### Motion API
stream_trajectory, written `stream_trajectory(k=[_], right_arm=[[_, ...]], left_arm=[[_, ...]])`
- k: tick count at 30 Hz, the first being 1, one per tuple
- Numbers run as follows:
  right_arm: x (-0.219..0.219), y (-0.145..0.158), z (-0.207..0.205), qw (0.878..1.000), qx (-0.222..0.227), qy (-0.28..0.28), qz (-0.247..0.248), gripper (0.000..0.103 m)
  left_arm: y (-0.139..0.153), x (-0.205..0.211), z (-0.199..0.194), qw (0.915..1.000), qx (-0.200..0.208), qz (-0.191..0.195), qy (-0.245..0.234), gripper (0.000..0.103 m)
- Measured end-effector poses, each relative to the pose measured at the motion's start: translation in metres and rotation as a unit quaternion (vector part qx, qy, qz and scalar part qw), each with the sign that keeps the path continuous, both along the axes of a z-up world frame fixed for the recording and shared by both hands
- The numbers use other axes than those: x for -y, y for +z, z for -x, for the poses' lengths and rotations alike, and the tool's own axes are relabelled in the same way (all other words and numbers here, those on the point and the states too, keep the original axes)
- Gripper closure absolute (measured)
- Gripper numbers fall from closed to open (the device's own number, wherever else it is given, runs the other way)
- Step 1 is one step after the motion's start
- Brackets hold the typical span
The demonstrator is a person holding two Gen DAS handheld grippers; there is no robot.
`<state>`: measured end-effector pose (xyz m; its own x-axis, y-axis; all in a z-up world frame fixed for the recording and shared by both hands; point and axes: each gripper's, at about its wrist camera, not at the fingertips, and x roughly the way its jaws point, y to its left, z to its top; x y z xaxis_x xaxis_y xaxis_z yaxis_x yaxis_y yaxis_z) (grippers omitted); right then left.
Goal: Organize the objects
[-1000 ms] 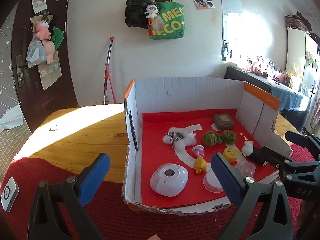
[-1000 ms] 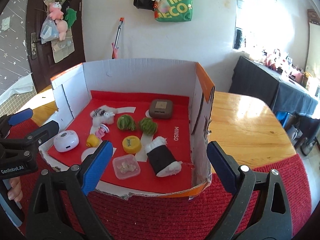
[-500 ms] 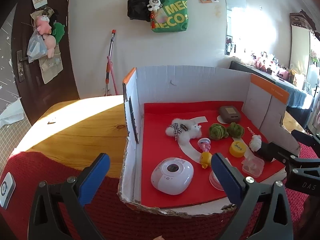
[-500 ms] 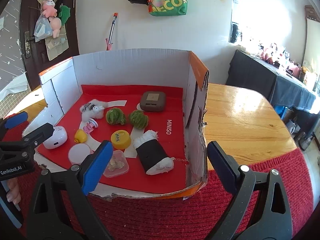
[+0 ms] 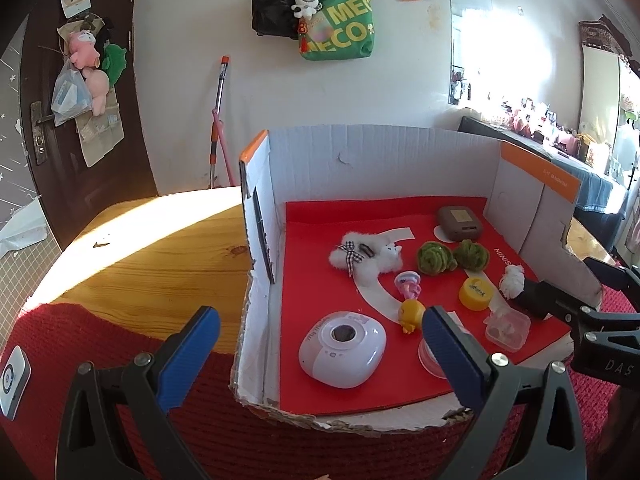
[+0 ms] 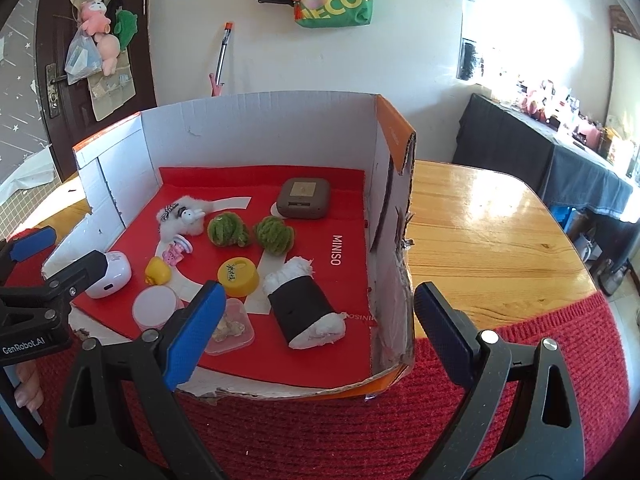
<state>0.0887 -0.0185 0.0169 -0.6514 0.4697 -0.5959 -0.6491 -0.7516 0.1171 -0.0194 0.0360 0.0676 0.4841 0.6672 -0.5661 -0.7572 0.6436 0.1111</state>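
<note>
An open cardboard box (image 5: 384,156) (image 6: 260,120) with a red floor stands on a red knitted mat. Inside lie a white round device (image 5: 344,348) (image 6: 110,276), a fluffy white toy (image 5: 368,258) (image 6: 184,218), two green yarn balls (image 5: 434,258) (image 6: 228,232), a yellow cap (image 5: 476,294) (image 6: 238,276), a brown case (image 5: 460,222) (image 6: 306,198), a black-and-white roll (image 6: 304,308) and a clear small container (image 5: 508,326) (image 6: 232,328). My left gripper (image 5: 316,356) is open at the box's front left corner. My right gripper (image 6: 316,332) is open astride the box's right wall.
The box sits on a wooden table (image 5: 132,264) (image 6: 488,240). A white card-like device (image 5: 14,380) lies on the mat (image 6: 360,432) at far left. A yellow duck (image 5: 410,314) and a pink toy (image 5: 408,284) are in the box. Bags hang on the far wall.
Both grippers have moved closer to the box and slightly higher; the box looks larger. Nothing was grasped.
</note>
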Motion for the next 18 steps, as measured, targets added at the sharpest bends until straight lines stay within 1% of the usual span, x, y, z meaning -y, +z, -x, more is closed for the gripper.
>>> stream_trajectory(k=[7, 8, 18], right_arm=[[0.0003, 0.0007, -0.0002, 1.000, 0.001, 0.000, -0.002, 0.007], [0.0002, 0.0007, -0.0003, 1.000, 0.001, -0.001, -0.002, 0.007], [-0.0013, 0.0004, -0.0012, 1.000, -0.001, -0.003, 0.004, 0.007]], left_arm=[[0.0007, 0.0024, -0.0009, 1.0000, 0.000, -0.007, 0.003, 0.000], [0.0009, 0.0028, -0.0007, 0.9966, -0.003, -0.011, 0.082, 0.000], [0.0014, 0.0032, -0.0011, 0.9964, -0.003, -0.014, 0.084, 0.000]])
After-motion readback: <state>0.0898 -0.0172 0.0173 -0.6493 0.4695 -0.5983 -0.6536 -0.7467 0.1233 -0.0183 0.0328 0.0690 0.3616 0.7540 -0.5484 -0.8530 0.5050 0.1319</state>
